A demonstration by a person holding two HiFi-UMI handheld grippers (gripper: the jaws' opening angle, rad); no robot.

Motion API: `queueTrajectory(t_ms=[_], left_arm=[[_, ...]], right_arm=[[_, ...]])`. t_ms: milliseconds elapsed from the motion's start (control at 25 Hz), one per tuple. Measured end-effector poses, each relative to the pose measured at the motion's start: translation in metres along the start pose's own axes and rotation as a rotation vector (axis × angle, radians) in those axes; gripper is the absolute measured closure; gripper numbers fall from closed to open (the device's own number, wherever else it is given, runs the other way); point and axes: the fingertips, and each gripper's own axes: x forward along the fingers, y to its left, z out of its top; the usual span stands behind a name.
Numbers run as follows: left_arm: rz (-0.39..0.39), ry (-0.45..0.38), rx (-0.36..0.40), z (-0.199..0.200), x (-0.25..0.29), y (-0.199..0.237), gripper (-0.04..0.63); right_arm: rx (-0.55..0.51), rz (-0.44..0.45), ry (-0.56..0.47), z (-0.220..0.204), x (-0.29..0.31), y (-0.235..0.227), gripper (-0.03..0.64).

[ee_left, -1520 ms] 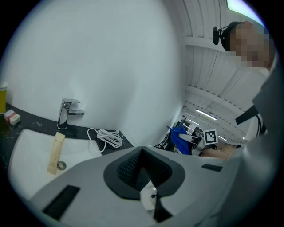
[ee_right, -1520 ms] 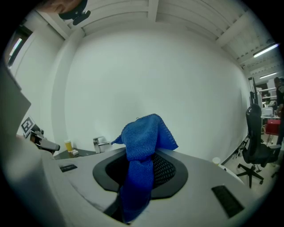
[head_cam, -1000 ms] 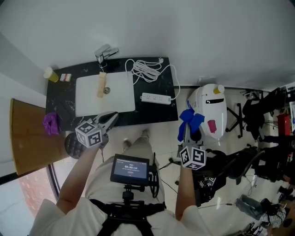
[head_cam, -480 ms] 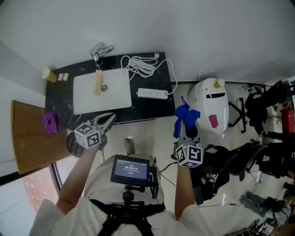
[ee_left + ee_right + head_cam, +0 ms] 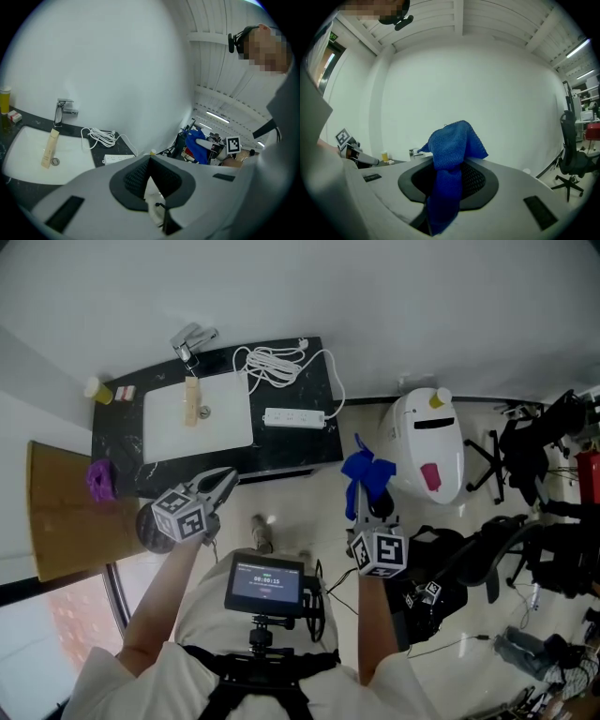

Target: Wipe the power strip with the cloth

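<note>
Right now your right gripper (image 5: 362, 491) is clamped on the blue cloth (image 5: 367, 472). Your left gripper (image 5: 225, 480) is closed on nothing. Farther off, the power strip (image 5: 294, 417) lies flat on the black counter (image 5: 281, 452), long axis left-to-right, beside the sink (image 5: 220, 423).

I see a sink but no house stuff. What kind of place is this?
Probably a lab or workshop, not a home: the sink sits near office chairs and a white round machine.

Black marble counter (image 5: 291, 448) carries a white power strip (image 5: 293, 417), coiled white cable (image 5: 272, 363), yellow bottle (image 5: 97, 390), small box (image 5: 124, 392).
</note>
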Motion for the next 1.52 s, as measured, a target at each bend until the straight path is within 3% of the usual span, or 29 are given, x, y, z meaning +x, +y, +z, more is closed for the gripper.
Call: queueTrajectory(t_ms=[600,1040,1320,1520], left_arm=[[0.054,-0.001,0.017,-0.047,-0.008,-0.104,0.589],[0.114,-0.042,-0.007,-0.100,-0.039,-0.167,0.589],[0.158,-0.056,-0.030,-0.125,-0.065,-0.193,0.589],[0.172,-0.071,-0.039,-0.128,-0.083,-0.199,0.589]], right_arm=[[-0.037,0.021,0.073,-0.030,-0.097,-0.058,0.518],[-0.063,0.109,0.104,-0.048,-0.160,-0.051,0.518],[-0.034,0.258,0.063,-0.046,-0.191,-0.027,0.518],[-0.041,0.267,0.063,-0.045,-0.204,-0.016,0.518]])
